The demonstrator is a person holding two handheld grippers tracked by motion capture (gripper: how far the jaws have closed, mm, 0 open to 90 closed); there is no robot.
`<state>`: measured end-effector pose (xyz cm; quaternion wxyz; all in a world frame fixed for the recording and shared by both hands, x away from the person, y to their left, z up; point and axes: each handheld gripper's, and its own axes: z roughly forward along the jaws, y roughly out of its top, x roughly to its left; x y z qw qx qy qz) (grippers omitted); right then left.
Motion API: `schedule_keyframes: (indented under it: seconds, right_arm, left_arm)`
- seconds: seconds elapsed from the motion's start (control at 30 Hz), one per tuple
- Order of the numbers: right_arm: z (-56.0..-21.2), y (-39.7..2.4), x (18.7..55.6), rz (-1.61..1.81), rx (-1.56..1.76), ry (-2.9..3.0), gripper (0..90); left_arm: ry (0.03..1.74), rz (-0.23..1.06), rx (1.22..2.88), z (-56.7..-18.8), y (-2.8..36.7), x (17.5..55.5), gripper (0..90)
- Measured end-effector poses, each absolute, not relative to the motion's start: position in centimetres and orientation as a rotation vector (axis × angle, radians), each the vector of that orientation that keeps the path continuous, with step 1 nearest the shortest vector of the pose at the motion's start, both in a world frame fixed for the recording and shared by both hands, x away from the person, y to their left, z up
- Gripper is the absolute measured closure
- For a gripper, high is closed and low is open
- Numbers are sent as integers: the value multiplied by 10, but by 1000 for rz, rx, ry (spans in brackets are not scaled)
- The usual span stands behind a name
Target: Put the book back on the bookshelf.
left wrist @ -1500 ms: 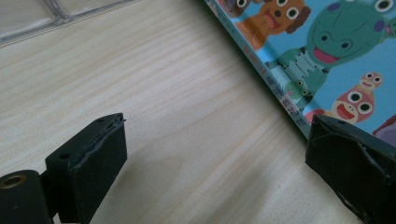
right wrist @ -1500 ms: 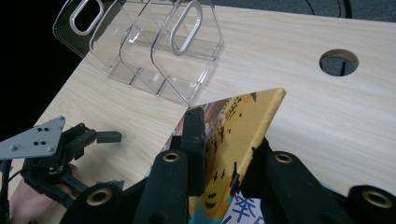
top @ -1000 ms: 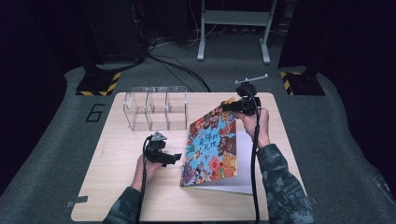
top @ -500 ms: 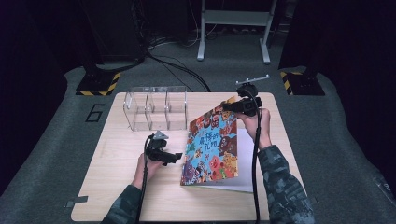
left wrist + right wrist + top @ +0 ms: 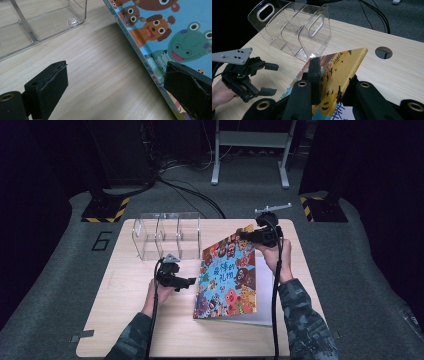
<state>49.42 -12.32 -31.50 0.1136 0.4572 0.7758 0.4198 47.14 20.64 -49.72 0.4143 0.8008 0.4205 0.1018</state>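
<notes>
Nearest the person, the bright picture book with cartoon animals on a blue cover [image 5: 227, 275] has its near edge down on the pale wooden worktop [image 5: 125, 320], a white page lying flat beneath it on the right. Just left of that book, the left tongs [image 5: 189, 282] hover low over the bare wood, jaws spread wide apart and gripping nothing; in the left gripper view one jaw sits right by the book's spine edge, the other over open wood. The cover slopes up toward the far side, and there the right tongs [image 5: 244, 236] are clamped tight on its far corner, a yellow-orange patch of cover pinched between the jaws in the right gripper view. Beyond the book, to its far left, stands the clear acrylic divided file holder [image 5: 167, 234], upright and apart from both tongs. Past the worktop's far edge, black cables [image 5: 192, 195] trail across the grey floor.
</notes>
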Motion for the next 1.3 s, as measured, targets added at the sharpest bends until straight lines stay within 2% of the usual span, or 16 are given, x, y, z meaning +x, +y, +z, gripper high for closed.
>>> schedule_keyframes:
  seconds: [0.63,0.7,0.83,0.9,1.3]
  right_arm:
    - [-306,-115,478,1281,1189,2240,753]
    - [-307,-117,475,1300,1163,2232,753]
    - [-308,-118,471,1323,1154,2221,752]
    - [-308,-118,470,1328,1139,2221,752]
    - [-313,-120,467,1398,1046,2214,750]
  left_arm:
    - [1065,246,1983,-499,209,474,45]
    - [1084,177,1956,-494,210,478,16]
    - [1072,235,1964,-487,207,479,21]
    - [1077,190,1970,-486,206,481,12]
    - [1047,194,1968,-478,204,484,14]
